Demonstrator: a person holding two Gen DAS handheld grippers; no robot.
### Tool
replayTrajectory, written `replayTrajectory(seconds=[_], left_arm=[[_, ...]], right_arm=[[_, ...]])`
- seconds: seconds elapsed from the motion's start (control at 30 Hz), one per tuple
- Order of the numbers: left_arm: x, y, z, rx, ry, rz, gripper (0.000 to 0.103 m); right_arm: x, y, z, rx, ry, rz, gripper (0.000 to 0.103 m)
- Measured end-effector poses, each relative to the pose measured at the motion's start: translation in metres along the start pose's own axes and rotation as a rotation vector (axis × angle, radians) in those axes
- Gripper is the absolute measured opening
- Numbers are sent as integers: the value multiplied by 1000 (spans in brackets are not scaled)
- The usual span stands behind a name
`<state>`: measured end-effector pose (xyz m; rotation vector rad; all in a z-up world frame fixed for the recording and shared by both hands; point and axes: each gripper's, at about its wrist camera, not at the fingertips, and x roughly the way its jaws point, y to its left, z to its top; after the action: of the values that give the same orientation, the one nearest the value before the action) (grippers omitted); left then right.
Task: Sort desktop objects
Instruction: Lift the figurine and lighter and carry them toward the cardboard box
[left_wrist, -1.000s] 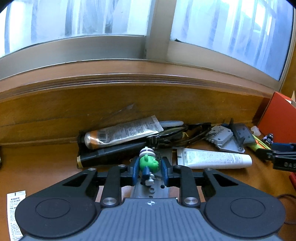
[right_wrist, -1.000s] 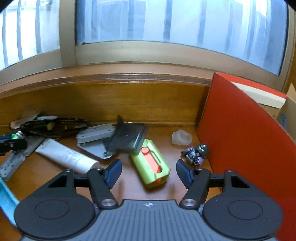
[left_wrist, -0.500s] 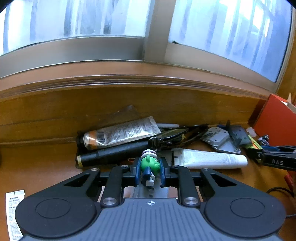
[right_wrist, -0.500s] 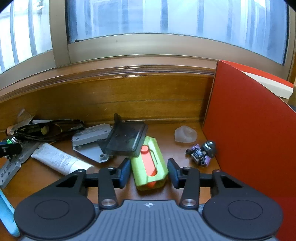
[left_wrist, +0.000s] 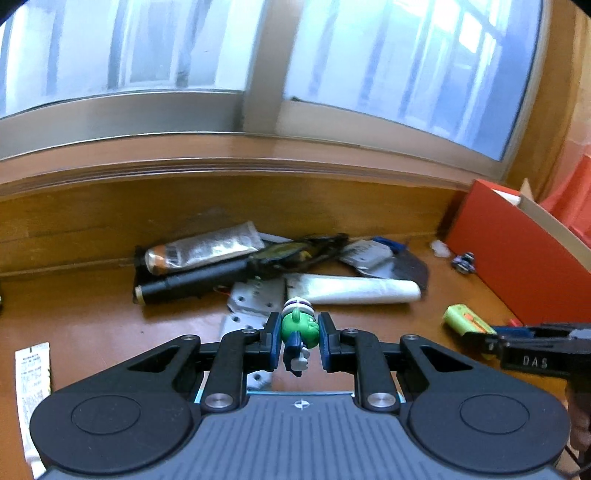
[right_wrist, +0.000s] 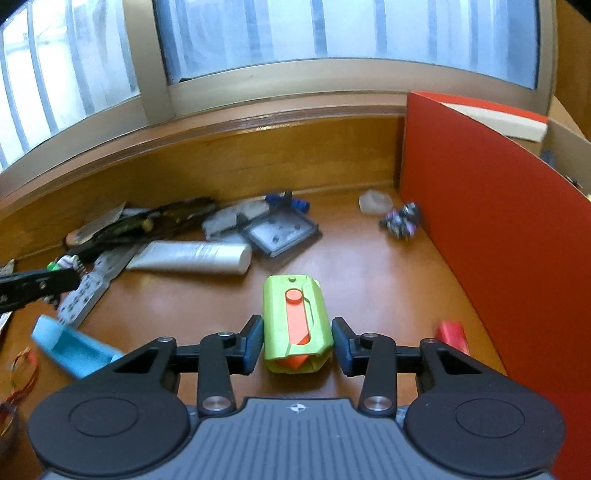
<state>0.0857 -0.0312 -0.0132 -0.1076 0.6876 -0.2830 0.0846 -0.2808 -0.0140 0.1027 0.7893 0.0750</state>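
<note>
My left gripper (left_wrist: 297, 332) is shut on a small green toy figure (left_wrist: 298, 325) and holds it above the wooden desk (left_wrist: 92, 317). My right gripper (right_wrist: 297, 341) is shut on a lime green and orange block (right_wrist: 295, 317) and holds it lifted off the desk. The block (left_wrist: 463, 319) and right gripper also show at the right of the left wrist view. The left gripper with the toy (right_wrist: 61, 264) shows at the left of the right wrist view.
A pile at the back holds a white tube (left_wrist: 354, 290), a silver tube (left_wrist: 207, 249), a black cylinder (left_wrist: 192, 284), metal plates (left_wrist: 255, 295) and a dark tray (right_wrist: 280, 234). A red box (right_wrist: 498, 229) stands right. A purple figure (right_wrist: 400, 219), blue scoop (right_wrist: 70, 347) and red cap (right_wrist: 452, 334) lie about.
Both grippers have risen and pulled back from the pile. The right gripper closed on the green block and lifted it. The left keeps its hold on the green toy.
</note>
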Motion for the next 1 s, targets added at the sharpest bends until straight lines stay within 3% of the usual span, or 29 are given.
replayTrajectory(seconds=[0.43,0.7,0.8,1.0], left_arm=[[-30,-24,-21,64,-2,-69,22],[-51,-13,-32,53,-6,-50,22],[-59,-6,-37,42,-11,-42,22],[-74,3,-44,21,-33,-10,22]], right_arm=[[-39,0,-41,42,6,-60,43],[-33,15,-45,-20,-22,-106,53],[-32,19,-46,-19,-45,-110,42],[-34,26,-48,-24,-52,-118,42]])
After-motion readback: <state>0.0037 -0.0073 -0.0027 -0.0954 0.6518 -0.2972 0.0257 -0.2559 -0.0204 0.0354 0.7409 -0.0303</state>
